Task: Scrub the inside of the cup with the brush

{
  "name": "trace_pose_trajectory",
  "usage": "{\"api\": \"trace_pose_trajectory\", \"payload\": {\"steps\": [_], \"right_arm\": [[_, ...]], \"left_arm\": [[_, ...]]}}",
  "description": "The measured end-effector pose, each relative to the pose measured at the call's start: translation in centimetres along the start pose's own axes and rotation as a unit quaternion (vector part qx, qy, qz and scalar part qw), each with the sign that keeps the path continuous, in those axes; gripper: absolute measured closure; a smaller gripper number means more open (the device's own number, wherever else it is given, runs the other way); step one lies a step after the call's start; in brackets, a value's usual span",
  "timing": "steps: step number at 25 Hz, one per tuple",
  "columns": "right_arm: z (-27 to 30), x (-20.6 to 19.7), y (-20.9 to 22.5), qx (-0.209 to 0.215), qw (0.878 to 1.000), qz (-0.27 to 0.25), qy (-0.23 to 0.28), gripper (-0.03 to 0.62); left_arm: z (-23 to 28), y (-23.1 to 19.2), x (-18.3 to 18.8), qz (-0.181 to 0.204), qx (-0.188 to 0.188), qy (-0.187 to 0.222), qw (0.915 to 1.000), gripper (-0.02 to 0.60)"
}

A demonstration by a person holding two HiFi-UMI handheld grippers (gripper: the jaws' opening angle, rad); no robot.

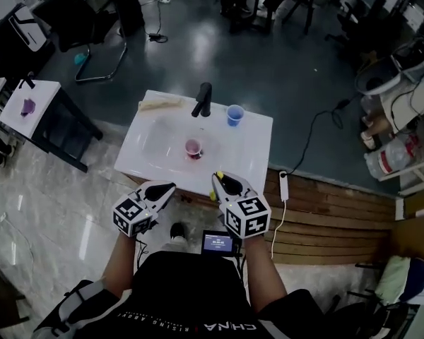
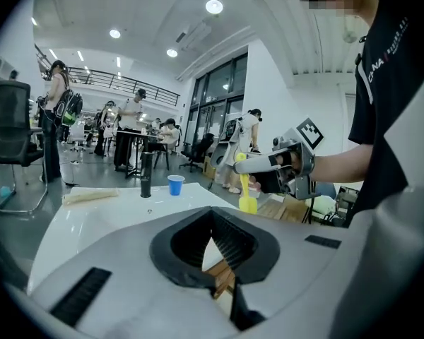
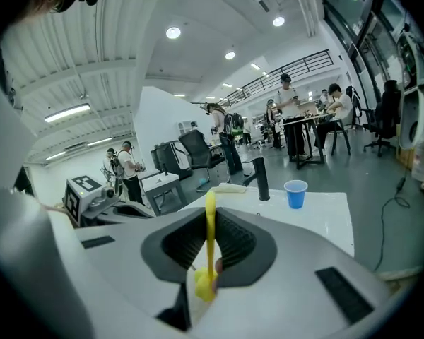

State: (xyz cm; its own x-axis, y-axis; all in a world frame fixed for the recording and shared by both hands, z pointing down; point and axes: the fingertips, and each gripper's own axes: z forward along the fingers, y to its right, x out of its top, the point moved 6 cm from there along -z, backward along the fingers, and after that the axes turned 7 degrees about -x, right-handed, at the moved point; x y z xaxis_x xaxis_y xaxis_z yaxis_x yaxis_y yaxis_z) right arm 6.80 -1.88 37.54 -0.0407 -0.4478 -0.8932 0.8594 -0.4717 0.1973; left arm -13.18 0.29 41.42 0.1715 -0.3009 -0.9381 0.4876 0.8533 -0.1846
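White desk (image 1: 254,154) w/ a shallow basin (image 1: 159,141) sunk in its top stood on a grey floor. A strip of wooden boards (image 1: 339,210) ran along its right side in the head view. A person in a black shirt (image 1: 191,288) stood at the desk's near edge, both forearms held fwd, both grippers level w/ that edge and side by side.

Left gripper (image 1: 168,186): jaws together, nothing btwn them. In the left gripper view (image 2: 213,242) only a sliver of the boards showed thru the slit. Right gripper (image 1: 221,180): jaws clamped on a yellow brush (image 3: 210,232), its thin stem running up btwn the pads and a thicker yellow lump low near the jaw root. Seen from the left gripper view, the brush (image 2: 247,196) hung down from the right gripper's (image 2: 239,167) tip.

Pale cloth (image 1: 160,104) lay at the desk's back left corner. Black faucet (image 1: 203,99) stood at the basin's back edge. A small lit screen (image 1: 219,243) sat at the person's waist.

Blue cup (image 1: 234,114) was upright just right of the faucet. Pink cup (image 1: 193,148) sat in the middle of the basin, in front of the faucet, mouth up as far as could be told, apart from both grippers and from the brush.
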Motion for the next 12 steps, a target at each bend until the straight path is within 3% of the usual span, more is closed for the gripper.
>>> {"api": "trace_pose_trajectory", "payload": {"steps": [7,12], "right_arm": [[5.1,1.7,-2.6,-0.033,0.999,0.012,0.000,0.556],[6.2,1.5,-2.5,-0.053,0.998,0.022,-0.009,0.556]], "left_arm": [[-1.8,-6.8,0.3,0.004,-0.030,-0.008,0.9995,0.577],[-0.8,-8.4,-0.2,-0.006,-0.058,-0.011,0.9982,0.577]]}}
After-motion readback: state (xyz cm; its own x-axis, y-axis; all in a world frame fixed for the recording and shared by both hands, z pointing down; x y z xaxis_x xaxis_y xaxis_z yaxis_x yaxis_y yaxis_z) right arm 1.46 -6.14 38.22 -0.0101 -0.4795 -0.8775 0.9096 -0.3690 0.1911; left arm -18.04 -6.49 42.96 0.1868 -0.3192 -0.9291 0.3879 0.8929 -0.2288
